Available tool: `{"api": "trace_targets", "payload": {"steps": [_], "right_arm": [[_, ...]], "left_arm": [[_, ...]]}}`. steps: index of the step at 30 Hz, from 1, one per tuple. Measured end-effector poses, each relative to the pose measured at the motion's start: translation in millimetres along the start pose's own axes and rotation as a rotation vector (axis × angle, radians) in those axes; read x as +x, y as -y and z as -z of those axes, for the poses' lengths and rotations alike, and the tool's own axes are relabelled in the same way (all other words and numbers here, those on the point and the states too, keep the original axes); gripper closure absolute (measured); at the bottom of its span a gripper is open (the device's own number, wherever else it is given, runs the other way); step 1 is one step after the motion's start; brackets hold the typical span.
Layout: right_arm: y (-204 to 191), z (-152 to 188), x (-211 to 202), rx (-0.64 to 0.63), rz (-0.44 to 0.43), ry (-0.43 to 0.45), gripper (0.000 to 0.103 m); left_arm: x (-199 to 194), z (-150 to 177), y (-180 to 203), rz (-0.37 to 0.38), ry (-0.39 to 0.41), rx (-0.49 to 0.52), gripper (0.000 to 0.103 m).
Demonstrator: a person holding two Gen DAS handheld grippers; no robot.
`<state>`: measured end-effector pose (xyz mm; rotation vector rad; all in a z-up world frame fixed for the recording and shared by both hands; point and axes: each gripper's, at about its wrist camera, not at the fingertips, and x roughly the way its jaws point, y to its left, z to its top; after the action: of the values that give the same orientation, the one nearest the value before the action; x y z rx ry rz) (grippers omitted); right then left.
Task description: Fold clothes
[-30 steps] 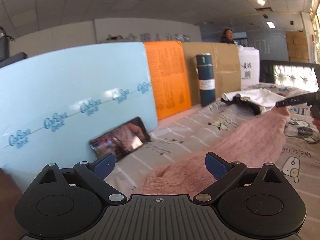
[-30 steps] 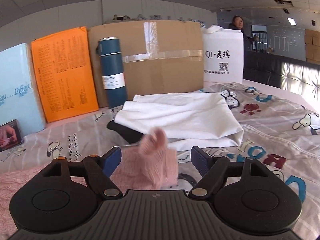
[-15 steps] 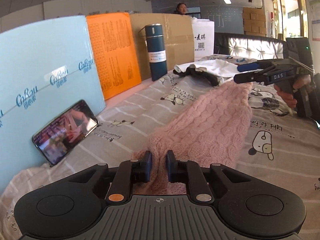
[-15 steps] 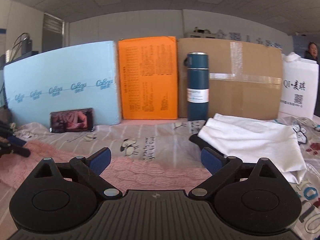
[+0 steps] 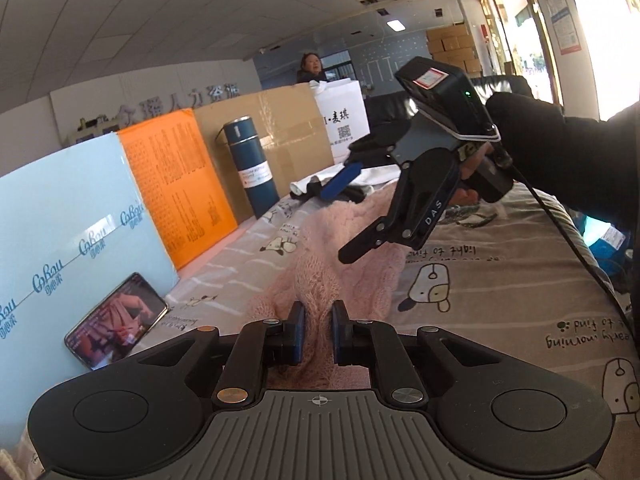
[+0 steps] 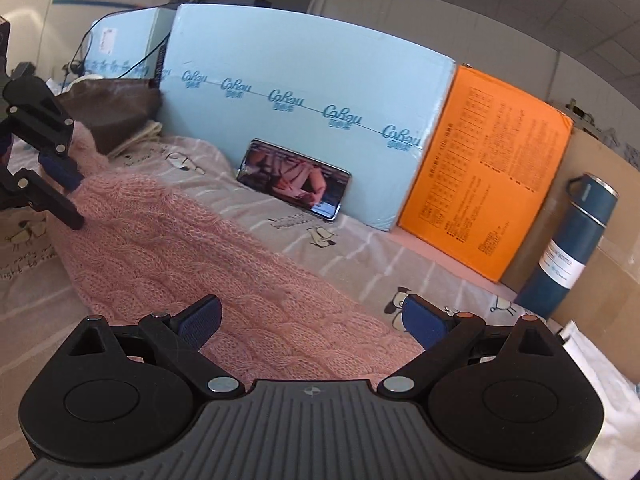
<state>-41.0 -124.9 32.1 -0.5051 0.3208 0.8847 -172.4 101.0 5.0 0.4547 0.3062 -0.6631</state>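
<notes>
2 tongs | left tongs (image 5: 316, 330) clamp pink sweater (image 6: 192, 248) | right tongs (image 6: 312, 320) wide

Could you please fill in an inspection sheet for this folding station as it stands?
Surface: cartoon-print bedsheet.
Job's things: pink knit sweater lying on the sheet; white garment behind.
Clutter: phone leaning on blue box; orange box; blue flask.
Tongs: left tongs shut on the sweater; right tongs open above it.
Cables: black cable trailing from the right tongs.
Surroundings: a person behind the cardboard box.
</notes>
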Motion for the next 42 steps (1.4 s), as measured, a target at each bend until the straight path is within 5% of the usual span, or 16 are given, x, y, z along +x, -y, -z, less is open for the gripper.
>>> {"api": "trace_targets", "payload": {"steps": [14,17,20,22,25,32,42], "right_arm": [[-27.6,-16.3,-1.2,-0.155,-0.143,-0.029,0.013],[-29.8,-15.5,-2.2,-0.154,-0.164,-0.040,0.024],[-32.0,-13.9,-2.6,-0.151,-0.183,-0.058,0.045],[-32.0,-11.9,-3.6,-0.139,-0.193,-0.071,0.070],[-33.0,-8.4,-11.9,-0.118,-0.194,-0.077,0.087],[-48.6,-0.9,-72.6,-0.084,-0.159,0.049,0.090],[-87.7,42.4,-110.9,0.091,-0.176,0.018,0.090]], "left_arm": [[-5.3,9.6,8.6,0.013,0.006,-0.007,0.091],[-5.6,9.8,7.9,0.015,0.009,-0.010,0.091],[-6.2,10.3,8.2,0.013,0.015,-0.013,0.091],[-7.2,10.8,8.8,0.011,0.021,-0.014,0.091],[-13.3,11.0,9.3,0.005,0.041,-0.020,0.092],[-38.8,9.9,7.7,0.055,0.101,-0.064,0.092],[-48.6,27.3,20.6,0.207,-0.035,-0.132,0.089]]}}
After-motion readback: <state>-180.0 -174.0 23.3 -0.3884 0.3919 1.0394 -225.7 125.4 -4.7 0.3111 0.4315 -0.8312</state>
